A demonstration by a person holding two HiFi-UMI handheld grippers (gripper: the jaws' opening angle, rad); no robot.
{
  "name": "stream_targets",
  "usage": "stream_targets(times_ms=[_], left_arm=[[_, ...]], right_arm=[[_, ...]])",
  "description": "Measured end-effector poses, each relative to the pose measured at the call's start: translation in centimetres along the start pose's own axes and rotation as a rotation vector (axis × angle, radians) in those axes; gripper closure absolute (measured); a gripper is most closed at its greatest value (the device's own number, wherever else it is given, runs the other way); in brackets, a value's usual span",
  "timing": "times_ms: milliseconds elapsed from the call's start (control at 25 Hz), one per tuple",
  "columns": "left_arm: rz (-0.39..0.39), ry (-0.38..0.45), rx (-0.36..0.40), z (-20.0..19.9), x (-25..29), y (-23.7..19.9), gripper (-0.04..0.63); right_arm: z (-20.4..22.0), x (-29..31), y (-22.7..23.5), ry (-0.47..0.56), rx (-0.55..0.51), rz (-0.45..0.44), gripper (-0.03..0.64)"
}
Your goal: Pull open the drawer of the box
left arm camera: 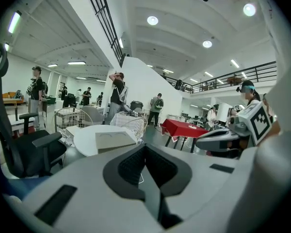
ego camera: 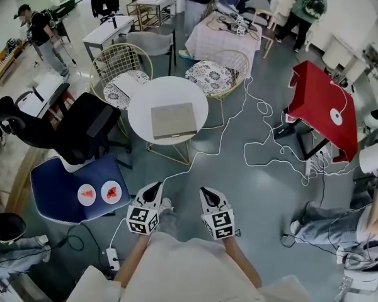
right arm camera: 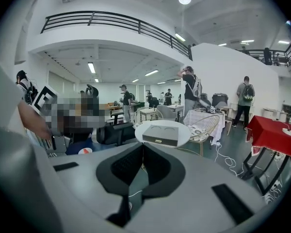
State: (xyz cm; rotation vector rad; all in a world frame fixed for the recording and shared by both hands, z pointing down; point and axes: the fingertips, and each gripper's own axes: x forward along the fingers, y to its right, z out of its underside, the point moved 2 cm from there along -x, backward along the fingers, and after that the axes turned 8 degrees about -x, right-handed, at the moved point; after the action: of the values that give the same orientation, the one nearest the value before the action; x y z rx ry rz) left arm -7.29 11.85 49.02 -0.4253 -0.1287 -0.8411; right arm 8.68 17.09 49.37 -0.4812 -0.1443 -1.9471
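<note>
A flat grey-beige box lies on a round white table out ahead of me. In the right gripper view the box shows its drawer front with a small handle facing me. The drawer looks closed. My left gripper and right gripper are held side by side close to my body, well short of the table. Both point toward the box. The left gripper has its jaws together with nothing between them, and so does the right gripper.
A black office chair stands left of the table, with a blue chair bearing two plates nearer to me. Two wire chairs sit behind the table. A red table is at right. Cables run across the floor. Several people stand around.
</note>
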Motion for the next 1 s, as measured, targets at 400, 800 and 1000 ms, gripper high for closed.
stream_targets(times_ms=[400, 800, 1000], left_arm=[[0.022, -0.005, 0.014, -7.3, 6.4, -8.4, 0.584], [0.049, -0.004, 0.014, -11.5, 10.3, -15.2, 0.584], [0.064, -0.025, 0.006, -11.1, 12.5, -16.3, 0.584]], right_arm=[[-7.3, 11.9, 2.5, 0.003, -0.004, -0.011, 0.601], [-12.4, 19.7, 4.2, 0.013, -0.033, 0.013, 0.6], [-11.7, 21.3, 5.0, -0.016, -0.03, 0.018, 0.6]])
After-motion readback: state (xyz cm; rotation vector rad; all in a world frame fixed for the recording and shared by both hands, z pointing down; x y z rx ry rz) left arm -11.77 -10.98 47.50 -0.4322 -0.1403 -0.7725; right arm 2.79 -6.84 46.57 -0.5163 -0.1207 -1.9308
